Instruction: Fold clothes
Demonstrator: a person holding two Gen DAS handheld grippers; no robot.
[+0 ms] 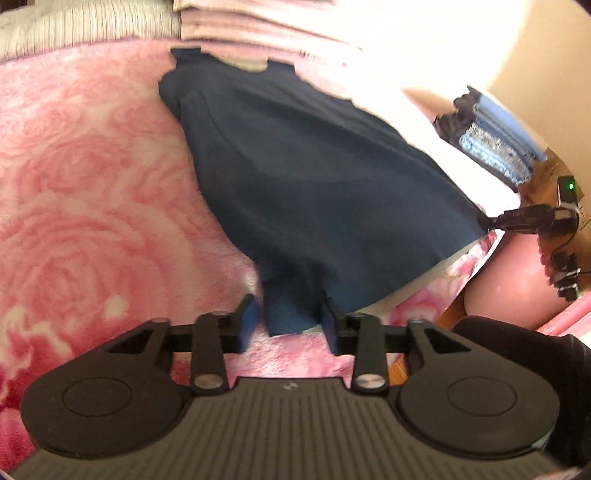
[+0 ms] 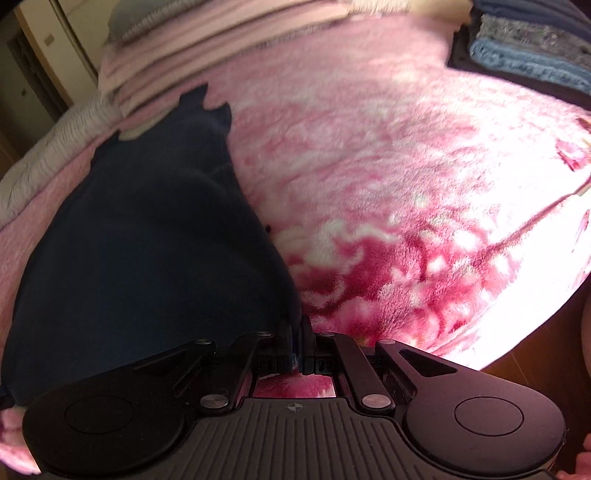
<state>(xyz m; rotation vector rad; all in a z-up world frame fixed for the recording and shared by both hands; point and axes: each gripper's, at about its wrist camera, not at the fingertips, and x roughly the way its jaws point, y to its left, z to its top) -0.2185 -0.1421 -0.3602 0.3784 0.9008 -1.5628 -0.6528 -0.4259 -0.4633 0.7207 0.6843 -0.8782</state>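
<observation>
A dark navy garment (image 1: 314, 177) lies spread on a pink rose-patterned blanket (image 1: 92, 192). In the left wrist view a near corner of it (image 1: 290, 314) hangs between the fingers of my left gripper (image 1: 288, 317). The jaws stand apart, and a sliver of blanket shows beside the left finger (image 1: 247, 317). My right gripper (image 1: 491, 221) pinches the garment's right corner at the bed's edge. In the right wrist view the right gripper (image 2: 296, 326) is shut on the edge of the navy garment (image 2: 147, 240), which stretches away to the left.
A stack of folded blue and grey towels (image 1: 491, 140) (image 2: 532, 55) sits at the far right of the bed. Folded pale pink bedding (image 1: 258, 22) and a striped pillow (image 1: 92, 26) lie along the back. Wooden floor (image 2: 535, 354) shows past the blanket's right edge.
</observation>
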